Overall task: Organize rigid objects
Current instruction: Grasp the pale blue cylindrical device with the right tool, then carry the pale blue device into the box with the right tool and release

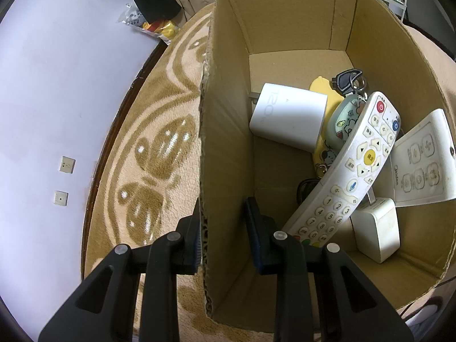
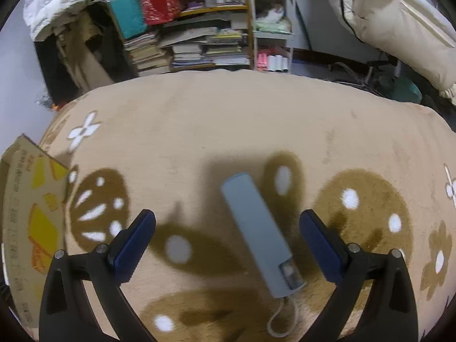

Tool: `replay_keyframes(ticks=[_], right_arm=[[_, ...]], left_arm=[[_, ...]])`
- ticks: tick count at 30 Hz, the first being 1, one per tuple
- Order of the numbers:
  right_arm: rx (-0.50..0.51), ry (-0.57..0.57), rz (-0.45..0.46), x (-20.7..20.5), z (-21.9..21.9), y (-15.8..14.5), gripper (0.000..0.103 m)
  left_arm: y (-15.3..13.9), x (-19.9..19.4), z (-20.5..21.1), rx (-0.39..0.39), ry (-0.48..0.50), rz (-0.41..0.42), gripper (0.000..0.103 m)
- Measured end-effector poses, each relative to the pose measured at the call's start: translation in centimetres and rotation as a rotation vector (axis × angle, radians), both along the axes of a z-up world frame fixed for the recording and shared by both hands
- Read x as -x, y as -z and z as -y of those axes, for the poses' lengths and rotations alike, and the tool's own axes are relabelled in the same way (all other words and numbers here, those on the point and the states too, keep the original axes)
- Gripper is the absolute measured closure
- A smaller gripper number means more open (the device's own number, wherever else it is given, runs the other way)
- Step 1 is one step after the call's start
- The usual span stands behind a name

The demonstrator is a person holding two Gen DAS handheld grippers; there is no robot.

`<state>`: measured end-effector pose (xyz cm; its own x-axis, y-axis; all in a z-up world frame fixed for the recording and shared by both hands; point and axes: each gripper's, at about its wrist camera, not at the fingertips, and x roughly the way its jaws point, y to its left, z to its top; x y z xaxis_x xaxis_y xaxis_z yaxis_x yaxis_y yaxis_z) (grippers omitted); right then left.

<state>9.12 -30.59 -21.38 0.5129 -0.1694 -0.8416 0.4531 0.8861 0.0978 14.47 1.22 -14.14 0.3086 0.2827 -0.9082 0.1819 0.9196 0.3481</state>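
Note:
A cardboard box (image 1: 225, 131) stands on the patterned rug. In it lie a long white remote (image 1: 342, 176), a flat white remote (image 1: 421, 162), a white charger block (image 1: 287, 119), a small white adapter (image 1: 376, 236), keys (image 1: 349, 81) and a cartoon keychain (image 1: 346, 119). My left gripper (image 1: 223, 216) straddles the box's left wall with a narrow gap; its left pad is against the outside, and its right pad is inside, apart from the wall. A slim grey-blue device (image 2: 256, 236) with a cord loop lies on the rug between the wide-open fingers of my right gripper (image 2: 228, 216).
The box's printed outer side (image 2: 31, 222) shows at the far left of the right wrist view. Book stacks and shelves (image 2: 199, 42) stand beyond the rug's far edge. A pale floor (image 1: 57, 99) with a snack packet (image 1: 154, 27) borders the rug on the left.

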Motion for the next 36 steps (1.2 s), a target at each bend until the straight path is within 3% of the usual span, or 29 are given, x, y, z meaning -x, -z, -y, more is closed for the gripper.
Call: replay_keyframes(ticks=[1,4,9,11,14,18,24,36], right_arm=[[-0.003,0.003,-0.005,0.0,0.2,0.2,0.002],[-0.04,0.02,-0.051,-0.2,0.9,1.5,0.03],[-0.018,0.05,-0.085,-0.1,1.0,2.6,0.047],[-0.006,0.064,-0.095,-0.1,1.1,2.6,0.064],[-0.058,0.071,-0.06,0.0,1.2,2.3,0.074],[-0.11,0.067,-0.008,-0.2,1.0,1.6,0.074],[-0.071,0.033,0.042,-0.5,-0.5,-0.2,0.074],[-0.034,-0.157,0.175,-1.4,-7.1,-5.2,0.074]], left_arm=[[0.0,0.0,0.0,-0.003,0.002,0.001,0.076],[0.1,0.1,0.2,-0.008,0.005,0.002,0.076],[0.1,0.1,0.3,-0.006,0.003,0.001,0.076],[0.0,0.1,0.3,-0.007,0.004,0.001,0.076],[0.0,0.1,0.3,-0.005,0.004,0.001,0.076],[0.0,0.1,0.3,-0.002,0.004,0.0,0.076],[0.2,0.1,0.3,-0.008,0.006,-0.004,0.076],[0.4,0.1,0.3,-0.004,0.006,-0.006,0.076]])
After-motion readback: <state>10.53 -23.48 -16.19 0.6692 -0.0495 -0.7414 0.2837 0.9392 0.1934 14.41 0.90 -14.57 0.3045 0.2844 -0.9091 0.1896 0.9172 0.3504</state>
